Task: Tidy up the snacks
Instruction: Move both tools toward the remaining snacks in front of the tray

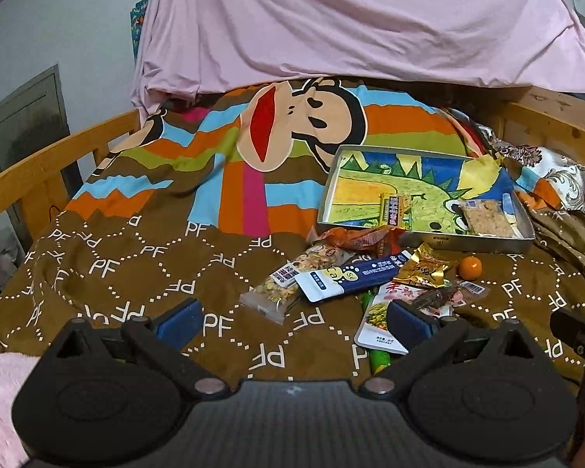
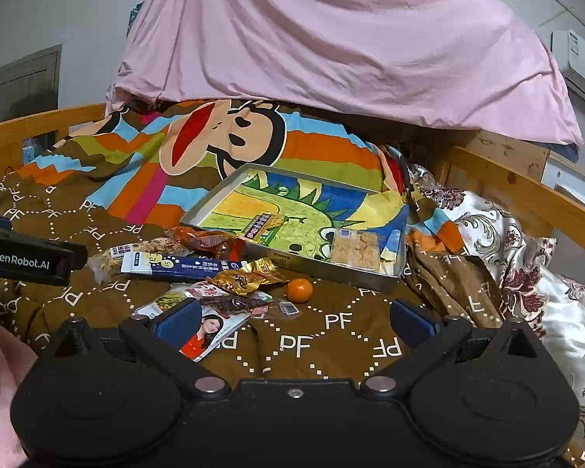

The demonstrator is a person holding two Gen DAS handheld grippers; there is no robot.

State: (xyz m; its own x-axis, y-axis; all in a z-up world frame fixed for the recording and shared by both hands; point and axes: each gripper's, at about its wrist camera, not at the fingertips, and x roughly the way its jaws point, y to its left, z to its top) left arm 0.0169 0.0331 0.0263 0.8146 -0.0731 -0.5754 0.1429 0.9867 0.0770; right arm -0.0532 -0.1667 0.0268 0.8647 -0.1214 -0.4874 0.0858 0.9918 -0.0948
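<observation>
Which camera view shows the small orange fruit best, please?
The right wrist view: the small orange fruit lies unobstructed on the brown blanket, between the open tool's fingers. In the left wrist view the fruit is also visible, but smaller and off to the side.

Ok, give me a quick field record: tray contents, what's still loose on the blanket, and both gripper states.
surface: brown blanket on a bed
tray: metal, dinosaur drawing inside
in tray: yellow snack bar; clear-wrapped crumbly cake
loose in front of tray: blue-white packet; gold packet; small orange fruit; nut bar; several more packets
left gripper: open, empty
right gripper: open, empty
</observation>
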